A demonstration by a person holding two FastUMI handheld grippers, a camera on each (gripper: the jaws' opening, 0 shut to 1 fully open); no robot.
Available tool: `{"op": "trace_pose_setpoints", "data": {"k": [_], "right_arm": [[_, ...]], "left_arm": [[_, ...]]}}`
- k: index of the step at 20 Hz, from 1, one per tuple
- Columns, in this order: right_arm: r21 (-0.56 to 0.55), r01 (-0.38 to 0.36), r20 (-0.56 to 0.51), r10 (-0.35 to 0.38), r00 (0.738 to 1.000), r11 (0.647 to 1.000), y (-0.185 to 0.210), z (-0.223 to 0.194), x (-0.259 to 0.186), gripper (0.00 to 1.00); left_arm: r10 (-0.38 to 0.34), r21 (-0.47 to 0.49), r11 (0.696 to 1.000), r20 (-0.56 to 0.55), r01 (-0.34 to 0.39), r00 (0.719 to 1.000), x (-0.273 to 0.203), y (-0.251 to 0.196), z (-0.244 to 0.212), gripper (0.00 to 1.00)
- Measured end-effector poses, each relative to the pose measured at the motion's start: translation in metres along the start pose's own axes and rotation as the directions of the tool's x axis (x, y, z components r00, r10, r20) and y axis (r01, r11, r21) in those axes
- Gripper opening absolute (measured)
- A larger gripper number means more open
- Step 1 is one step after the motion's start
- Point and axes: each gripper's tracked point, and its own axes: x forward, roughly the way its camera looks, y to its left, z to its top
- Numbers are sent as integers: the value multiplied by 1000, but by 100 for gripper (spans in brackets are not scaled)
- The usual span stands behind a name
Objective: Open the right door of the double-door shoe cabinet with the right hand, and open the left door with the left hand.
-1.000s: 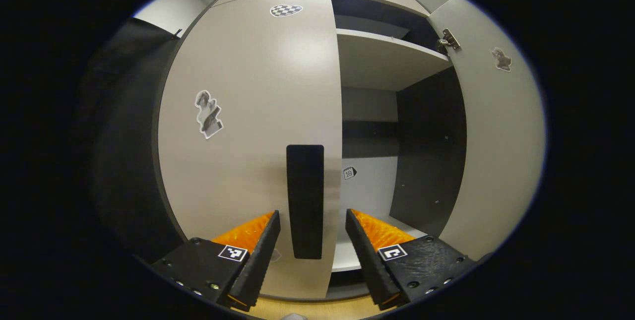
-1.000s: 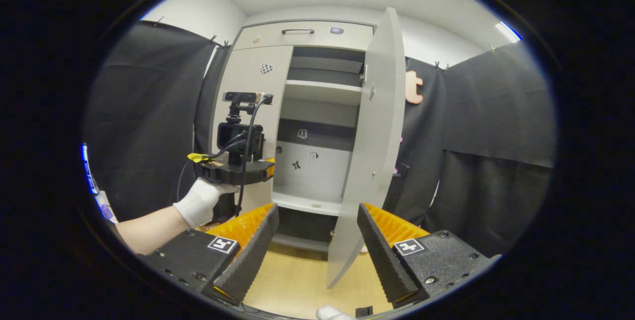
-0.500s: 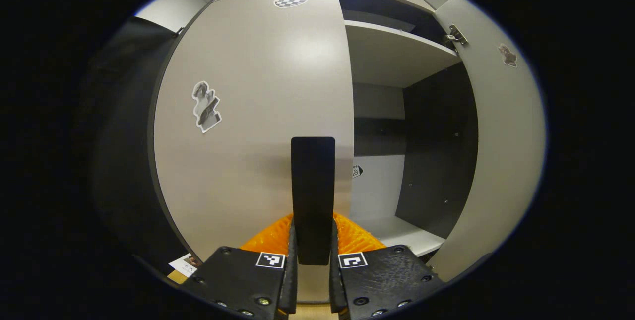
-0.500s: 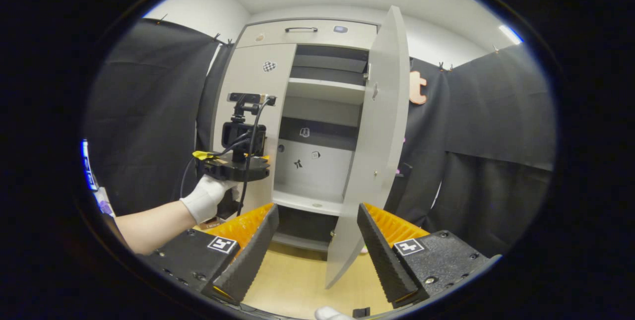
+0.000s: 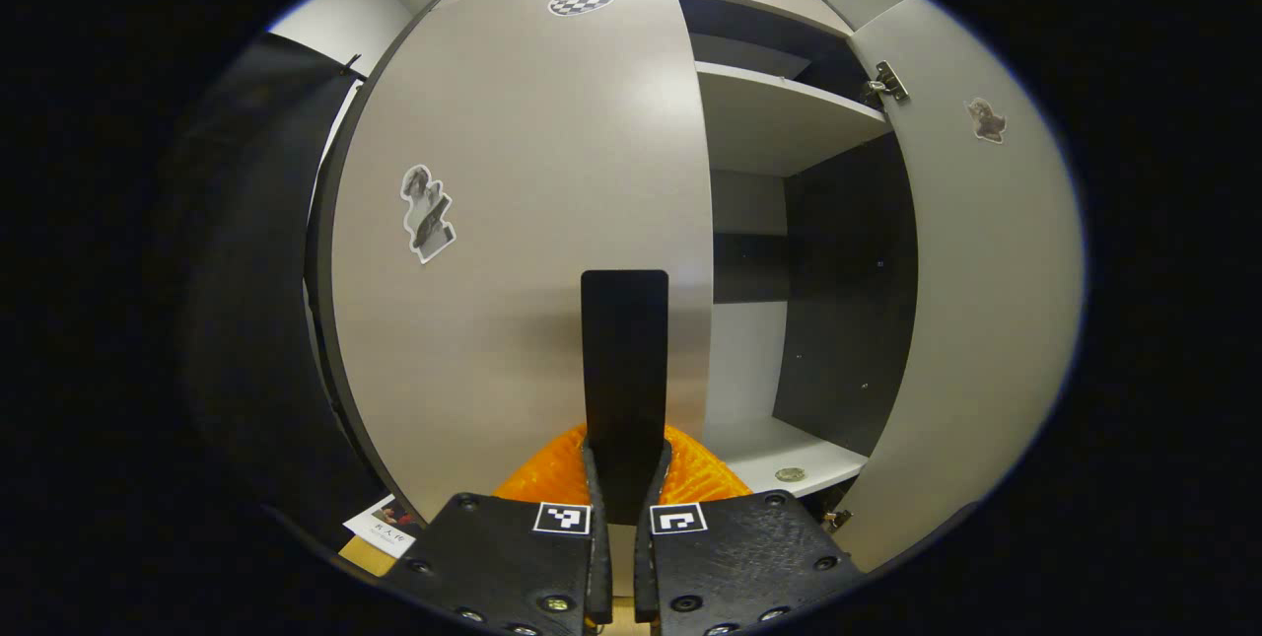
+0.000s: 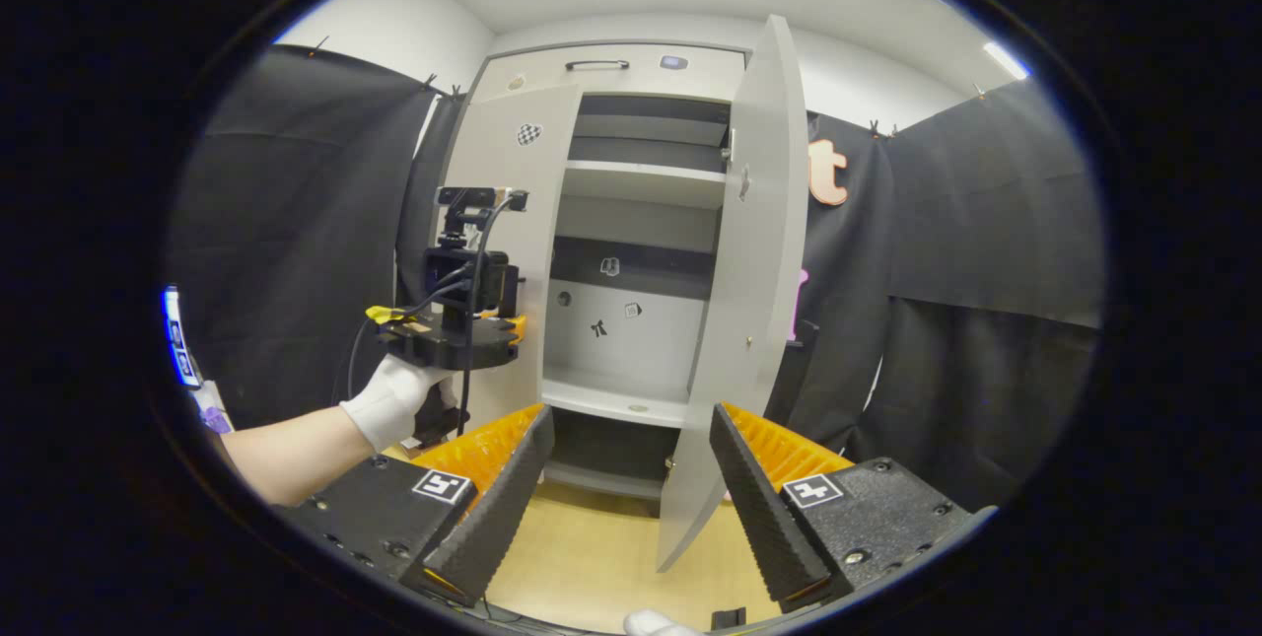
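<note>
- Right door (image 6: pixel 754 261) of the shoe cabinet (image 6: pixel 631 74): already swung well out, standing edge-on in the right gripper view. Its inner face and a hinge (image 5: pixel 885 84) show at the right of the left gripper view. Looks like that half of the task is done.
- Right gripper (image 6: pixel 631 478): jaws wide, holding nothing. It hangs apart from the cabinet, w/ the open door's lower edge showing between the fingers but farther off, not touched.
- Left door (image 5: pixel 532 222): seems only just cracked. In the right gripper view its free edge stands a little off the cabinet front, and in the left gripper view a dark gap runs along its hinge side. Can't say how far it is open, but it's far from fully open.
- Left gripper (image 5: pixel 623 488): jaws narrow, clamped on the black handle (image 5: pixel 624 360), which sits near the door's right edge. Both fingers press its lower end.
- In the right gripper view the left gripper (image 6: pixel 463 340) is seen from behind, held by a gloved hand (image 6: pixel 394 404) just in front of the left door.
- Inside: shelf (image 5: pixel 779 118) up top, lower shelf (image 6: pixel 616 399) w/ a small round thing on it; can't tell what.
- Left to do, by my read: pull the left door out on its hinge till it matches the right one, then let go of the handle.
</note>
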Motion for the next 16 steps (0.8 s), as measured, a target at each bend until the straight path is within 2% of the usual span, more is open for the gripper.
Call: {"op": "trace_pose_setpoints", "data": {"k": [16], "right_arm": [[6,-9,5,9,1000,1000,38,3,-33,100]], "left_arm": [[-8,-13,1000,17,9,1000,-78,39,-2,7]]}}
